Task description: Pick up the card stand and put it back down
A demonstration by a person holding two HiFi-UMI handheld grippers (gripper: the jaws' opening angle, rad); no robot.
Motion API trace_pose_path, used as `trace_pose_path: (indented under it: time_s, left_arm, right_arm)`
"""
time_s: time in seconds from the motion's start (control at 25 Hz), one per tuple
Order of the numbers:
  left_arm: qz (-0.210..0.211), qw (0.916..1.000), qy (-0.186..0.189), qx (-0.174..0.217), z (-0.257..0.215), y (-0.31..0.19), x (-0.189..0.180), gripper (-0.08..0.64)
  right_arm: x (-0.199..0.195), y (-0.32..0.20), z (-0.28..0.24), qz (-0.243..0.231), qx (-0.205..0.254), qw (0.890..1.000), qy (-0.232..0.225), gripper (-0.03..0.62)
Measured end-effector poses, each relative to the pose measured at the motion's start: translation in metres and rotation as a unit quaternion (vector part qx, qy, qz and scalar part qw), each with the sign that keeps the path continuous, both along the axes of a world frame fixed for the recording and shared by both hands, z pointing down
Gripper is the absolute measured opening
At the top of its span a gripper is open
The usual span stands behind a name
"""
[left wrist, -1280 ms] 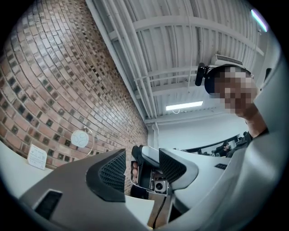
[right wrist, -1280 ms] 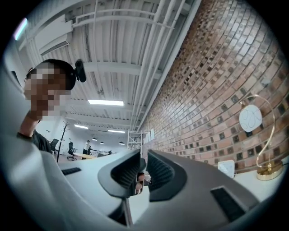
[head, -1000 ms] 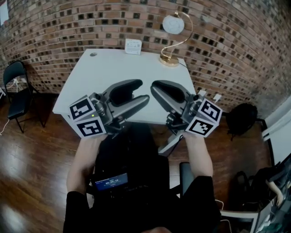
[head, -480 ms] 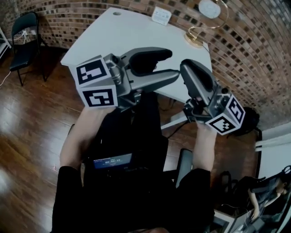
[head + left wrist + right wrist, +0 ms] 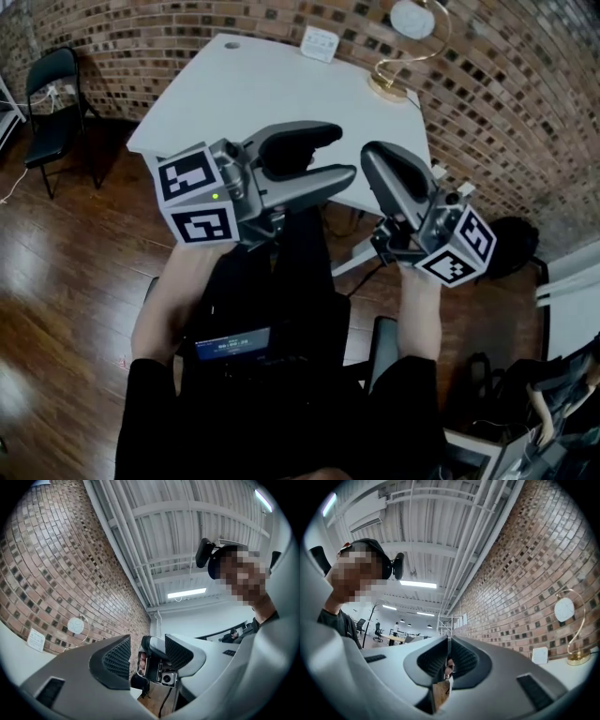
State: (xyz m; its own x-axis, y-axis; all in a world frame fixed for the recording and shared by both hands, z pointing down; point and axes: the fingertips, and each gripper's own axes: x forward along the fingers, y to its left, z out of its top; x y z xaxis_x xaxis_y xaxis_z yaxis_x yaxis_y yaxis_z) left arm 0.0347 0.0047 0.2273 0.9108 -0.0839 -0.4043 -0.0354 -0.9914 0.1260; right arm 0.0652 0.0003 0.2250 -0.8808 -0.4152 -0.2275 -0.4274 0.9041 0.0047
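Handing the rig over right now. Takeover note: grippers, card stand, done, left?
Left gripper: open, empty.
Right gripper: jaws have just been closing, now shut on nothing.
Card stand: at the far edge of the white table, left of the lamp; both grippers well short of it.
Done: nothing yet.
Left: reach it, pick it up, set it back down.

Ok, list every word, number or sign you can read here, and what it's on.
Nothing here can be read.
Card stand on the white table: print too small.
Blue screen at the person's chest: characters blurred.
Marker cubes: black square patterns, no words.
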Motion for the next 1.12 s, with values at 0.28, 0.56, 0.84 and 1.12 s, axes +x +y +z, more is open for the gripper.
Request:
trace_pose_path:
  time_s: [0.28,0.56,0.84,1.12]
  left_arm:
    - [-0.002,1.0000,-0.003,0.005,-0.003,0.032,0.004,0.224]
    - [-0.008,0.9999,-0.011,0.010,-0.001,0.067,0.004,0.224]
    - [-0.013,0.9998,-0.013,0.012,-0.003,0.092,0.003,0.224]
    - [-0.012,0.9997,-0.015,0.013,-0.004,0.109,0.007,0.224]
  right_arm:
    - [0.006,0.030,0.002,-0.003,0.011,1.000,0.004,0.015]
    - [0.003,0.066,0.003,-0.014,0.024,1.000,0.009,0.015]
    - [0.001,0.091,0.001,-0.022,0.028,0.999,0.009,0.015]
    - [0.004,0.107,-0.001,-0.016,0.038,0.999,0.011,0.015]
